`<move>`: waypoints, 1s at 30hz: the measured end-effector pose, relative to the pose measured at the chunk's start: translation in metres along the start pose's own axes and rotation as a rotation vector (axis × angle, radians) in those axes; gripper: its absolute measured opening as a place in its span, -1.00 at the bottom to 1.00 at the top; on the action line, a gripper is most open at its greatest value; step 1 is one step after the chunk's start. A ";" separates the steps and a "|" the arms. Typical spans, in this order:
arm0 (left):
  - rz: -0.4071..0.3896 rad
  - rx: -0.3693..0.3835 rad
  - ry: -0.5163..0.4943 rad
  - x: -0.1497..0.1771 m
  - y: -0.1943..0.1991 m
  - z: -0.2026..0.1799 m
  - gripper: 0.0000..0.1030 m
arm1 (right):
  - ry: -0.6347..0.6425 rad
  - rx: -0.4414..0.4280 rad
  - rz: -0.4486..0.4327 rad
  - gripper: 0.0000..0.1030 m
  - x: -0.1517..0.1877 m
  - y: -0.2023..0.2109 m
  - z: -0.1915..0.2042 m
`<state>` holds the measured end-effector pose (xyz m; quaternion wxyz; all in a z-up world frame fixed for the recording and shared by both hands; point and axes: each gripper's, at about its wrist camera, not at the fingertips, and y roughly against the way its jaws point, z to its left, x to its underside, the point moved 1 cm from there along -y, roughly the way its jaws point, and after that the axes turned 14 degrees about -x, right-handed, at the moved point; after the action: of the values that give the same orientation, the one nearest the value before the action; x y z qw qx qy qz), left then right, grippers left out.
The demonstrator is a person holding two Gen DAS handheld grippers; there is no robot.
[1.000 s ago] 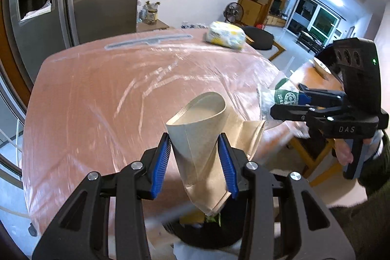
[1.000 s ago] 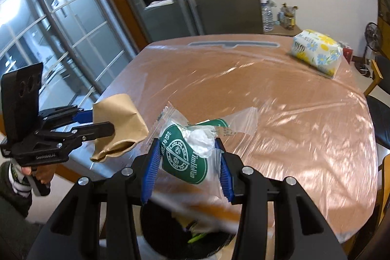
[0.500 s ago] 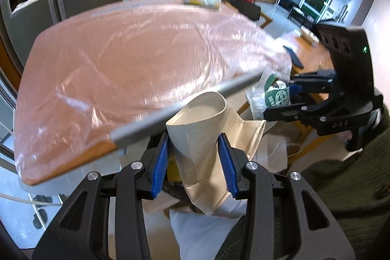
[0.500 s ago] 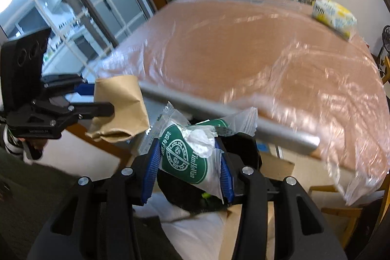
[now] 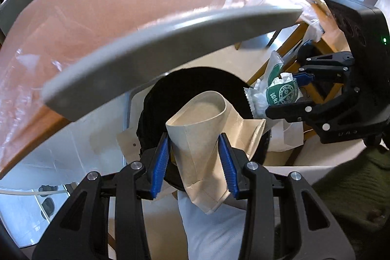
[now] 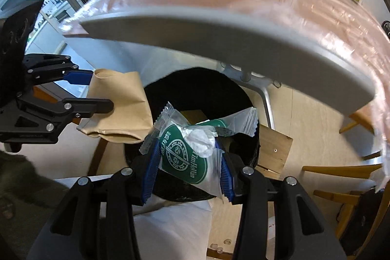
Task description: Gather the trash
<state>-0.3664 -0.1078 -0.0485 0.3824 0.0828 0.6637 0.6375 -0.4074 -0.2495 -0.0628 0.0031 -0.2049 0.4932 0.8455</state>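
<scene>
Hanging over black bin, beyond table edge: crumpled brown paper cup clamped in left gripper; green-and-white wrapper clamped in right gripper, just beside cup.

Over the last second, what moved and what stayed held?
Both grippers dropped from above the table to below its edge, now over the black bin. Unchanged: left gripper clamps the brown paper cup; right gripper clamps the green-and-white wrapper.
</scene>
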 end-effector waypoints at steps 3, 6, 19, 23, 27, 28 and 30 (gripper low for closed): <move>0.014 -0.014 -0.005 0.000 -0.015 -0.002 -0.17 | -0.018 0.011 0.000 -0.14 0.002 -0.010 -0.006; 0.015 -0.006 -0.006 0.000 -0.020 -0.004 0.08 | -0.053 0.010 -0.015 0.01 0.001 -0.014 -0.013; -0.074 0.020 -0.030 -0.008 0.047 0.003 0.39 | 0.042 -0.066 -0.052 0.33 -0.010 0.065 0.017; -0.249 -0.021 0.064 -0.046 0.099 0.046 0.82 | 0.042 0.031 -0.287 0.89 -0.055 0.139 -0.001; -0.351 -0.173 0.301 -0.094 0.099 0.115 0.89 | -0.164 0.230 -0.471 0.92 -0.110 0.165 -0.078; -0.346 -0.243 0.369 -0.108 0.088 0.136 0.89 | -0.234 0.325 -0.498 0.92 -0.125 0.165 -0.107; -0.324 -0.320 0.461 -0.127 0.066 0.169 0.88 | -0.320 0.379 -0.525 0.92 -0.142 0.161 -0.146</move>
<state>-0.1989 -0.0397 0.0804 0.3268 -0.2317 0.6289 0.6663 -0.2606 -0.4262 0.0587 0.3354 -0.1853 0.5650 0.7307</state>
